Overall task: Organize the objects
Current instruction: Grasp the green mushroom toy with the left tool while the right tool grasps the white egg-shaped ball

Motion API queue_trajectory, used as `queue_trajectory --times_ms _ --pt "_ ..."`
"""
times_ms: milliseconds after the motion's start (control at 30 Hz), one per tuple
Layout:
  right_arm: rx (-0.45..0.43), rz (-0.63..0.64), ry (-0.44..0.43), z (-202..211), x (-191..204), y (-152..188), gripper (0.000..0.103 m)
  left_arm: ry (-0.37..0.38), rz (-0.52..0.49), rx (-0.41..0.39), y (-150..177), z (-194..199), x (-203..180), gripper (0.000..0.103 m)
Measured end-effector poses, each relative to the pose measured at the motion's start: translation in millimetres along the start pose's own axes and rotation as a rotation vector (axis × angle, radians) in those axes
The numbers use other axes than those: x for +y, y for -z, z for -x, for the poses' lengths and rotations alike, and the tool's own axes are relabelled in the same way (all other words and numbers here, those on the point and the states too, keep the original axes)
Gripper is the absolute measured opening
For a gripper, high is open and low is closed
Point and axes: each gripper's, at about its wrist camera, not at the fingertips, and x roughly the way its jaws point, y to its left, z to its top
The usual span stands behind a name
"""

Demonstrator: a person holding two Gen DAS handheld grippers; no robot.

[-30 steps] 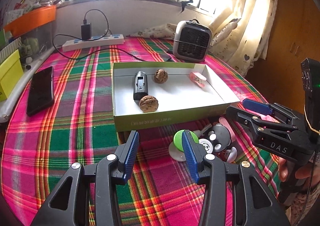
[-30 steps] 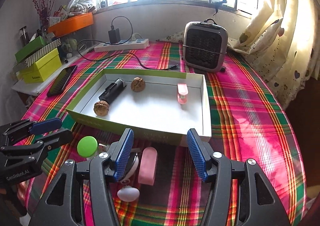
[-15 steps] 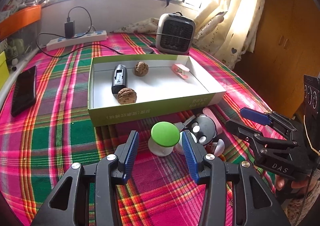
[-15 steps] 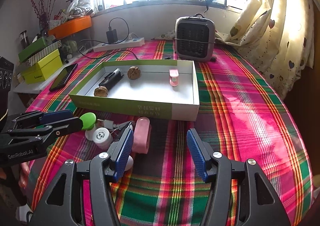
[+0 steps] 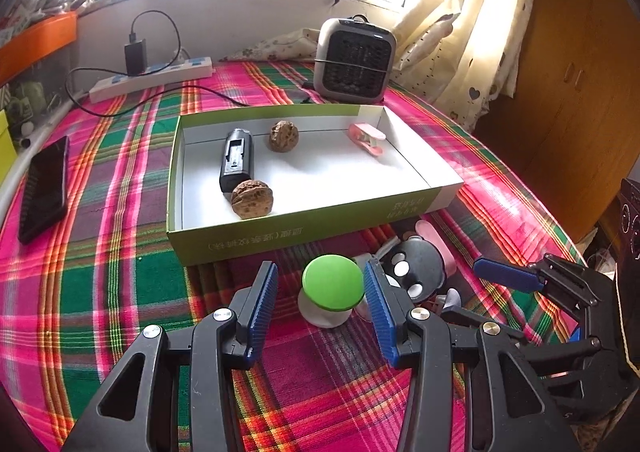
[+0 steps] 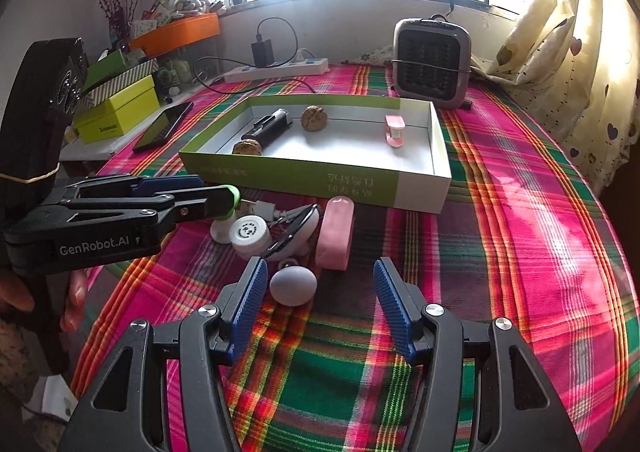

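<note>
On the tabletop (image 5: 100, 292) with the bright checked cloth, just in front of the green box (image 5: 280, 240), a little pile of small things. Between the blue ribbed pads of the left claw (image 5: 320, 292), a green cap (image 5: 333, 283) on a white base, jaws apart, nothing gripped. Right claw (image 6: 318, 292) spread wide too, a smooth grey egg (image 6: 293, 285) just by one pad. Probably light, hard and slippery plastic, so best pinched across the round sides. Inside the box, two bumpy walnuts (image 5: 252, 199), a black bar (image 5: 237, 160), a pink clip (image 5: 366, 137).
</note>
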Motion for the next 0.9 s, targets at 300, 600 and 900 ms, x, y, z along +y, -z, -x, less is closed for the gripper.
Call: queue_trajectory --times_ms 300,600,900 --pt "0.061 0.014 -0.009 -14.2 5.2 0.8 0.056 0.009 0.000 0.007 0.1 -2.0 -1.1 0.043" --pt "0.088 0.052 0.033 -18.9 11.4 0.3 0.056 0.012 -0.017 0.020 -0.7 -5.5 -4.4 0.043" --pt "0.084 0.063 0.042 -18.0 11.3 -0.2 0.042 0.010 -0.005 0.027 -0.1 -9.0 -1.9 0.043"
